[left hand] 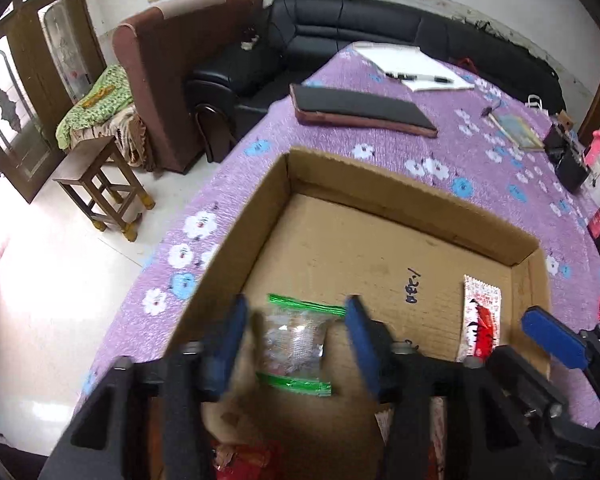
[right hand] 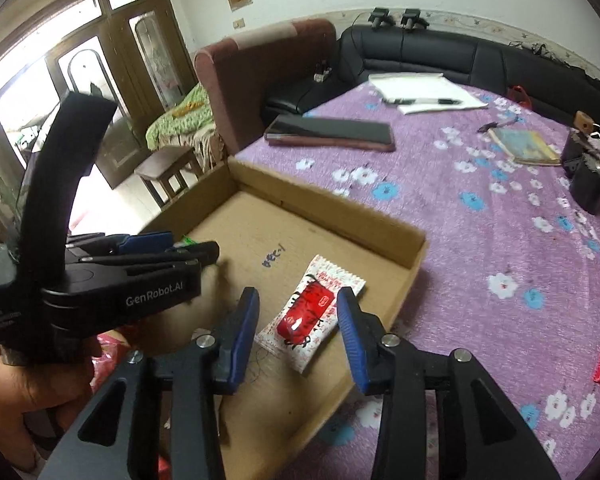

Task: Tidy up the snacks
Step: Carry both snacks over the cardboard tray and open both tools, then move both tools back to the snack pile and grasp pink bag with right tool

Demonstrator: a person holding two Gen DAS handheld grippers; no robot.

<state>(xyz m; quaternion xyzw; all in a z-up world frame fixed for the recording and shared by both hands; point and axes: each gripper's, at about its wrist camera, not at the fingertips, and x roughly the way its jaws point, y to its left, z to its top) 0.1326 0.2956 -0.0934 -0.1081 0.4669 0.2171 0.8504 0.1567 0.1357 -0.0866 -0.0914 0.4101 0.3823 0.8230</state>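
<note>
While unclasped, packet [right hand: 314, 312] between jaws.

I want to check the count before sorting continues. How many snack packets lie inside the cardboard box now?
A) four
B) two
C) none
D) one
B: inside the cardboard box lie a clear packet with green ends between the fingers of the open left hand-held gripper, and a red and white packet.
</note>
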